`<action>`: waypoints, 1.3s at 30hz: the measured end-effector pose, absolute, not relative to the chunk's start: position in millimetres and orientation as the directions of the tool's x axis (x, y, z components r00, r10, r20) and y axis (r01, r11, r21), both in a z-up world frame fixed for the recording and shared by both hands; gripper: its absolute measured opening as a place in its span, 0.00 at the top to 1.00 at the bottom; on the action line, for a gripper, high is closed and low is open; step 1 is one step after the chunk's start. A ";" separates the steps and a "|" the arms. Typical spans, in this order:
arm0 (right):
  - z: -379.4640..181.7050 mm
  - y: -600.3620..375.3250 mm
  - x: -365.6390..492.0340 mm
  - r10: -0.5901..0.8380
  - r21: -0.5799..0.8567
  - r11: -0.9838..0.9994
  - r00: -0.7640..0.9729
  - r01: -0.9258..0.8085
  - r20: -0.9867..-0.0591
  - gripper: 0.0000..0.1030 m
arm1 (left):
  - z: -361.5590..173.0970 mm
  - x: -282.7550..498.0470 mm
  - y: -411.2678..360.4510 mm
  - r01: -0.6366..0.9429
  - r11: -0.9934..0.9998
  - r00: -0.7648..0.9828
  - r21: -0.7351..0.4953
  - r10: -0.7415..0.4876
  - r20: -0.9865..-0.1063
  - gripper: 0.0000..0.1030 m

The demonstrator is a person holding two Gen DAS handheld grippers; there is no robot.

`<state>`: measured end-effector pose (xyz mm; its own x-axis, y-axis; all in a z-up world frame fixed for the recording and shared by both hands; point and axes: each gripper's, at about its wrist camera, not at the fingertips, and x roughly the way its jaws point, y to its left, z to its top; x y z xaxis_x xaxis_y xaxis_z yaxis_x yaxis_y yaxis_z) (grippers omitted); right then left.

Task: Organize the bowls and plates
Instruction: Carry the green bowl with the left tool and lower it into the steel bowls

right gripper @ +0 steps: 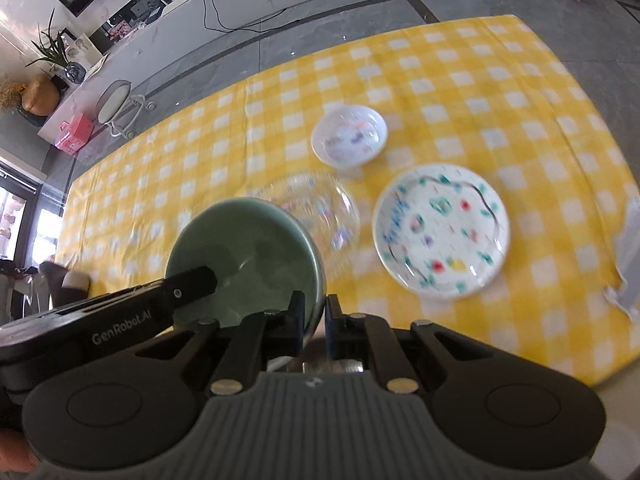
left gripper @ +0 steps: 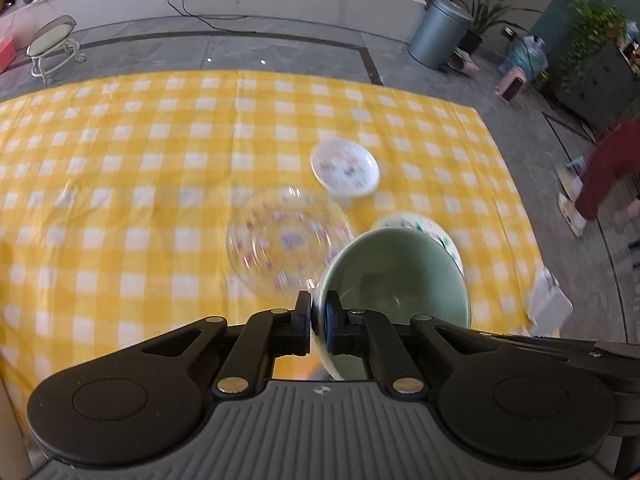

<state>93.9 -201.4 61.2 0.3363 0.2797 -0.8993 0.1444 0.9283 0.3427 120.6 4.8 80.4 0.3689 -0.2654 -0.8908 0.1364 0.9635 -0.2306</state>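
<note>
1. Where the left wrist camera looks down, the left gripper [left gripper: 319, 322] has its 2 fingers pinching the near rim of a green bowl [left gripper: 394, 280], 1 pad outside the wall and 1 inside. The bowl hangs tilted above the yellow checked tablecloth [left gripper: 120, 168]. Beyond it lie a clear glass plate [left gripper: 280, 236] with small coloured marks, a small white patterned bowl [left gripper: 345, 168] farther off, and a white painted plate [left gripper: 416, 226] mostly hidden behind the green bowl. All are blurred.

2. Seen from the right wrist camera, the right gripper [right gripper: 315, 318] pinches the same green bowl [right gripper: 244, 256] on its rim, 1 finger either side of the wall. The left gripper [right gripper: 196, 282] reaches in from the left, clamped on the opposite rim. On the cloth [right gripper: 520, 100], the clear plate [right gripper: 324, 208] sits just behind the bowl, the small white bowl [right gripper: 349, 136] beyond it, and the painted plate [right gripper: 442, 232] to the right, apart from the others.
</note>
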 end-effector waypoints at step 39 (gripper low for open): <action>-9.7 -205.0 69.1 0.219 0.222 0.975 0.068 0.032 -0.973 0.94 | 3.2 84.1 -31.8 0.213 0.970 0.114 -0.114 -0.141 -0.983 0.92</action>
<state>69.1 -205.0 -9.7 0.0679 0.2193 -0.9733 0.0319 0.9746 0.2218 84.1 -31.8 3.2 0.1141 -0.1410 -0.9834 0.2126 0.9704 -0.1145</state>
